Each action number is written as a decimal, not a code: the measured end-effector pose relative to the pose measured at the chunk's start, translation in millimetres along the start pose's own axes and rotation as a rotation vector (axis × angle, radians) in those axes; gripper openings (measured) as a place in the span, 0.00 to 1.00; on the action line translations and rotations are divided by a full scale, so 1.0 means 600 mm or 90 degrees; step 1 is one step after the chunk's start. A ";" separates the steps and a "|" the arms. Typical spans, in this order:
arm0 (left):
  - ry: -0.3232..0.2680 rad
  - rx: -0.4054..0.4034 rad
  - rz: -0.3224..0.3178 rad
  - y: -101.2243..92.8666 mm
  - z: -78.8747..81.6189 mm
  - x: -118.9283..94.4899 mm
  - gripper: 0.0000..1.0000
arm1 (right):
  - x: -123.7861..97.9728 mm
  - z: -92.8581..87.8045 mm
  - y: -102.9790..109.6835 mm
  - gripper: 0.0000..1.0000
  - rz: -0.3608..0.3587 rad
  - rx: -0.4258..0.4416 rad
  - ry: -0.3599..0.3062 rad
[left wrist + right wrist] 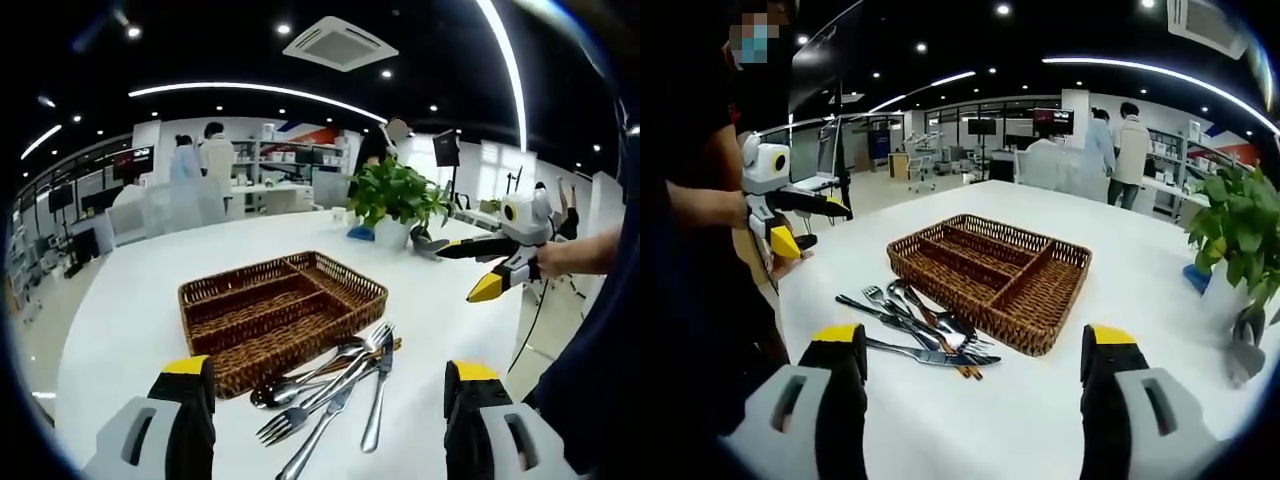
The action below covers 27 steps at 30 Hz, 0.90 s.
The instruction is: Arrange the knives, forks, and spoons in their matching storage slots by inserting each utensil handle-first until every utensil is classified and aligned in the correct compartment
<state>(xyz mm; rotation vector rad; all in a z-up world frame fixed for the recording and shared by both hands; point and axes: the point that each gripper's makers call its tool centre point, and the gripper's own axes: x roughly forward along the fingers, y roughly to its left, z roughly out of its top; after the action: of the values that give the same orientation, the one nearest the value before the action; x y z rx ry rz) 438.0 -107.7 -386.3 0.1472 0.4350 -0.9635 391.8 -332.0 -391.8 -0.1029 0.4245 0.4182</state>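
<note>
A brown wicker cutlery basket (283, 308) (992, 264) with long slots and one cross compartment sits mid-table, and its slots look bare. A loose pile of metal forks, spoons and knives (335, 385) (920, 330) lies on the white table just in front of it. My left gripper (328, 368) hovers open over the near side of the pile, nothing between its jaws. It also shows from the side as the left gripper (820, 230), held by a hand. My right gripper (970, 335) is open too, short of the pile, and appears as the right gripper (458, 272).
A potted green plant (395, 195) (1240, 235) stands on the white table (130, 300) (1140, 270) beyond the basket, with a small grey object (1240, 352) beside it. People stand at desks in the background. The person's body is close along the table edge.
</note>
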 end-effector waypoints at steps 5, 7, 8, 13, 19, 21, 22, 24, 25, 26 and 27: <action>0.007 0.001 0.001 0.004 -0.002 0.000 1.00 | 0.000 -0.006 -0.004 0.92 -0.005 0.005 0.011; 0.008 0.003 -0.002 0.006 -0.001 0.002 1.00 | -0.002 -0.007 -0.006 0.92 -0.008 0.007 0.010; 0.008 0.005 -0.002 0.006 0.000 0.002 1.00 | -0.003 -0.009 -0.006 0.92 -0.009 0.009 0.011; 0.004 0.006 -0.004 0.006 0.004 0.004 1.00 | -0.003 -0.014 -0.007 0.92 -0.010 0.009 0.016; 0.007 0.010 0.000 0.004 -0.002 0.000 1.00 | 0.003 -0.022 -0.004 0.88 0.000 -0.016 0.053; 0.010 0.014 0.004 0.002 -0.006 -0.002 1.00 | 0.007 -0.026 -0.001 0.86 0.010 -0.015 0.068; 0.012 0.020 0.005 0.001 -0.008 -0.003 1.00 | 0.010 -0.025 0.000 0.86 0.015 -0.019 0.070; 0.022 0.024 0.005 -0.004 -0.013 -0.004 1.00 | 0.015 -0.025 0.002 0.84 0.023 -0.034 0.075; 0.023 0.024 0.005 -0.006 -0.014 -0.005 1.00 | 0.016 -0.023 0.004 0.83 0.029 -0.038 0.075; 0.022 0.020 0.007 -0.007 -0.015 -0.006 1.00 | 0.019 -0.023 0.005 0.82 0.032 -0.048 0.079; 0.019 0.015 0.008 -0.007 -0.015 -0.007 1.00 | 0.021 -0.023 0.005 0.81 0.036 -0.058 0.084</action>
<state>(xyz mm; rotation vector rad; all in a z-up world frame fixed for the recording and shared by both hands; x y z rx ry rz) 429.7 -104.1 -392.2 0.1867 0.4500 -0.9553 395.9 -327.0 -409.6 -0.2087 0.5392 0.4883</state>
